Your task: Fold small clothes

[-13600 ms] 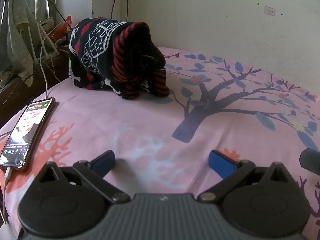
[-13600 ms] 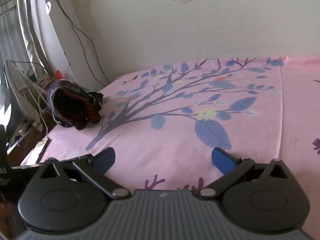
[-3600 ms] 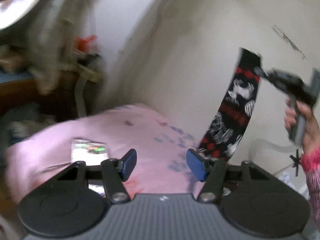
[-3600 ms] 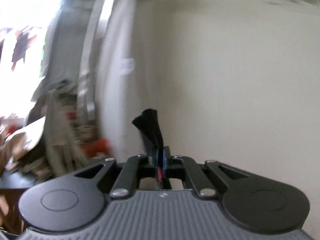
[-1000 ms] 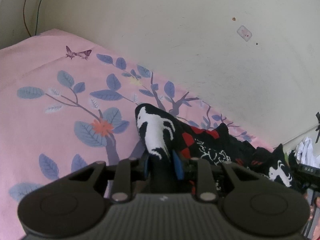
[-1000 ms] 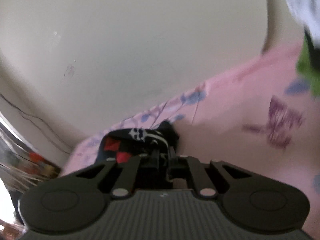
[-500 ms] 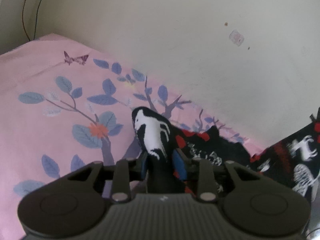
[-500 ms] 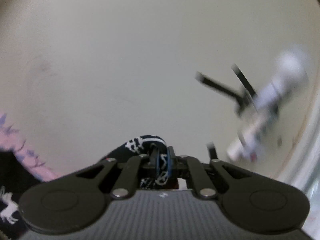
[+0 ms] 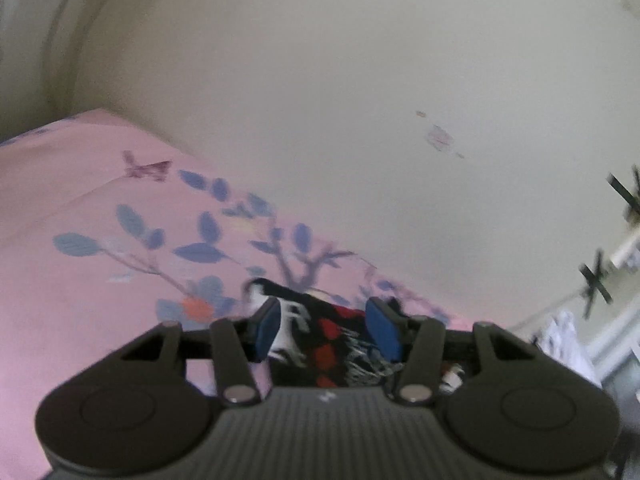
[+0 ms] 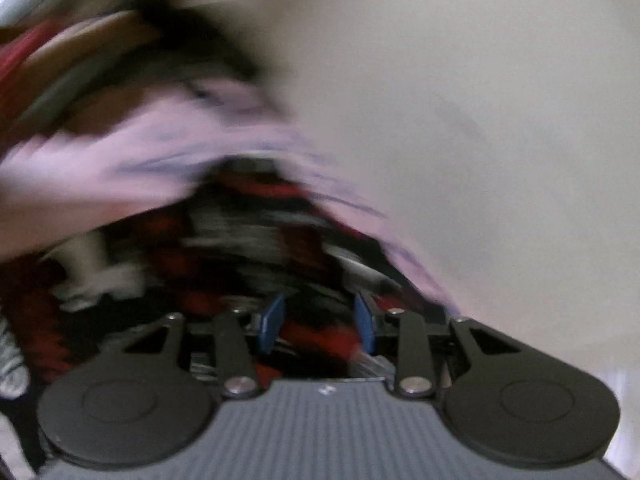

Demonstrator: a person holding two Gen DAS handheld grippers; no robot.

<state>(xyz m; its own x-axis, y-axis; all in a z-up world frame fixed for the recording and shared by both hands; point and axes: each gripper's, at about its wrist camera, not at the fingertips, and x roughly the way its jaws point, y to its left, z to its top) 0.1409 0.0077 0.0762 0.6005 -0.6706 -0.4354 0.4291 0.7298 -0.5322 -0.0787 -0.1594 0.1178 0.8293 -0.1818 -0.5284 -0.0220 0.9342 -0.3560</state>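
A black, red and white patterned garment (image 9: 328, 336) lies on the pink bed sheet (image 9: 80, 240) near the wall. My left gripper (image 9: 326, 330) is open, its blue pads (image 9: 266, 326) either side of the garment's edge, not pinching it. In the blurred right wrist view the same garment (image 10: 248, 248) spreads across the sheet (image 10: 120, 152). My right gripper (image 10: 318, 320) is open just above it, blue pads apart, with cloth lying between and below them.
A cream wall (image 9: 360, 100) runs right behind the bed. A black stand and white items (image 9: 608, 264) are at the far right. The right wrist view is heavily motion-blurred, with dark and brown clutter (image 10: 100, 32) at the upper left.
Both grippers have opened and let go of the garment, which now lies on the bed. The right gripper has swung down from facing the wall to facing the garment.
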